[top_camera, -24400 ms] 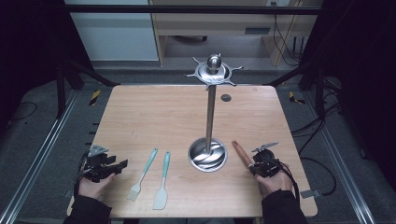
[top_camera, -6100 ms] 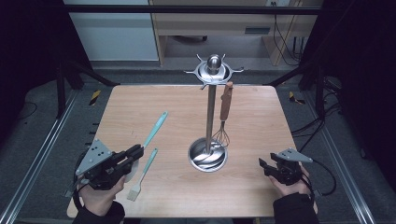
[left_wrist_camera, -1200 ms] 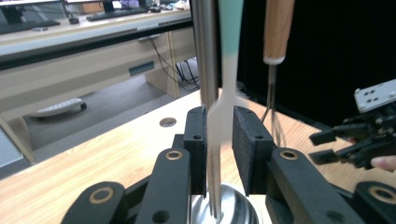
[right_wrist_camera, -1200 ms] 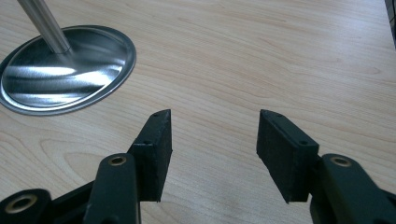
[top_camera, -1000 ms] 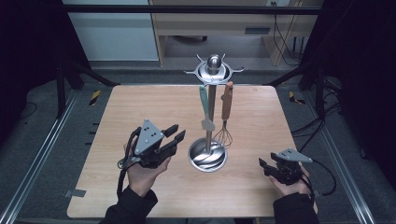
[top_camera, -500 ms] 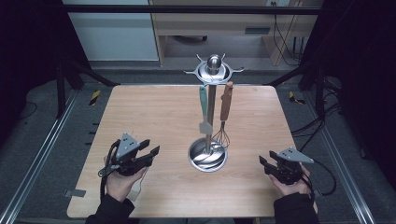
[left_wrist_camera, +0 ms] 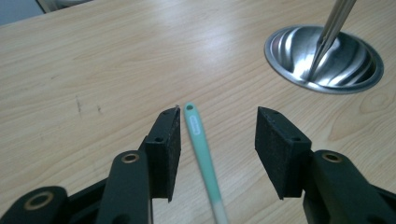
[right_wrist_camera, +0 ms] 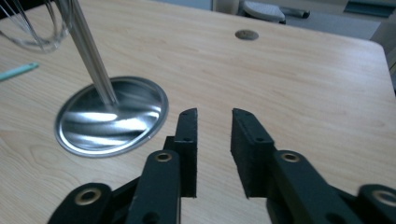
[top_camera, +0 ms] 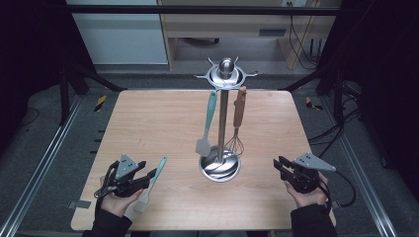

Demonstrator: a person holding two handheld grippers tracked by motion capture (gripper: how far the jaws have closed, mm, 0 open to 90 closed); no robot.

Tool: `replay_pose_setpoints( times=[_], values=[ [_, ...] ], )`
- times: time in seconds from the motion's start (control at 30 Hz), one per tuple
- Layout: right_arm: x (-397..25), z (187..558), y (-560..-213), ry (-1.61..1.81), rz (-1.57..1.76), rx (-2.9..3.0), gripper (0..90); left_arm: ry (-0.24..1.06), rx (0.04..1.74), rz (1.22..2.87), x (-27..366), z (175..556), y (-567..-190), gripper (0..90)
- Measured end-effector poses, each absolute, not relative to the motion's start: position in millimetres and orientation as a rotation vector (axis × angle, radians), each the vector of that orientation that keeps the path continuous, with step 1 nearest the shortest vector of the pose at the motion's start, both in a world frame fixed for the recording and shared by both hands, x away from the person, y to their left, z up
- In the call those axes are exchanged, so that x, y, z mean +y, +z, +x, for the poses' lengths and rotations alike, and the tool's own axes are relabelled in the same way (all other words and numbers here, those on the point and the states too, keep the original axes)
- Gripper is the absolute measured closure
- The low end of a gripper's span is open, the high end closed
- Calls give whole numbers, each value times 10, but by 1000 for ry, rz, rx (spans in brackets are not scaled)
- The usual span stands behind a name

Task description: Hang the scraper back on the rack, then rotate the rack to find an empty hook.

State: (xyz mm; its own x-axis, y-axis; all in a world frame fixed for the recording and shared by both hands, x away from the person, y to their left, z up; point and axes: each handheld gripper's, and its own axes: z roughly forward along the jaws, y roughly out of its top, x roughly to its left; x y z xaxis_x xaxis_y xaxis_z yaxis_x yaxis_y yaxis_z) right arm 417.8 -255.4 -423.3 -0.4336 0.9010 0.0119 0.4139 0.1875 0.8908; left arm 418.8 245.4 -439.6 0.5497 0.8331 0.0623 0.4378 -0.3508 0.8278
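Observation:
A steel stand [top_camera: 220, 167] holds a hanging teal spatula [top_camera: 207, 123] and a wooden-handled whisk [top_camera: 238, 121]. A second teal utensil [top_camera: 152, 181] lies flat on the table at the front left. My left gripper [top_camera: 145, 179] is open there, and in the left gripper view its jaws [left_wrist_camera: 217, 140] straddle the teal handle [left_wrist_camera: 200, 140] without touching it. My right gripper [top_camera: 280, 166] rests near the front right, open a little with nothing between its jaws [right_wrist_camera: 214, 122]. The stand's base [right_wrist_camera: 112, 116] lies to its left.
The wooden table [top_camera: 148, 128] has a small round grommet [right_wrist_camera: 246, 34] near its far edge. Whisk wires [right_wrist_camera: 37, 23] hang close above the stand's base [left_wrist_camera: 324, 58]. Metal rails run along both sides of the table, with dark floor beyond.
My left gripper has drawn back from the stand to the table's front left, leaving the teal spatula hanging, and now sits over the second teal utensil. The right gripper has stayed put.

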Motion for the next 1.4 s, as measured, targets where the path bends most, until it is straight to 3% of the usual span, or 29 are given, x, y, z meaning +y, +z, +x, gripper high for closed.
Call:
replay_pose_setpoints(
  times=[0.3,1.4],
  values=[
    [-2421,4106,-3888,1278,1153,1908,900,633,1075,1992,2688,4145,-4535,486],
    [-1726,4159,-2475,1600,852,1717,900,586,1201,2005,2772,4194,-4601,555]
  ],
)
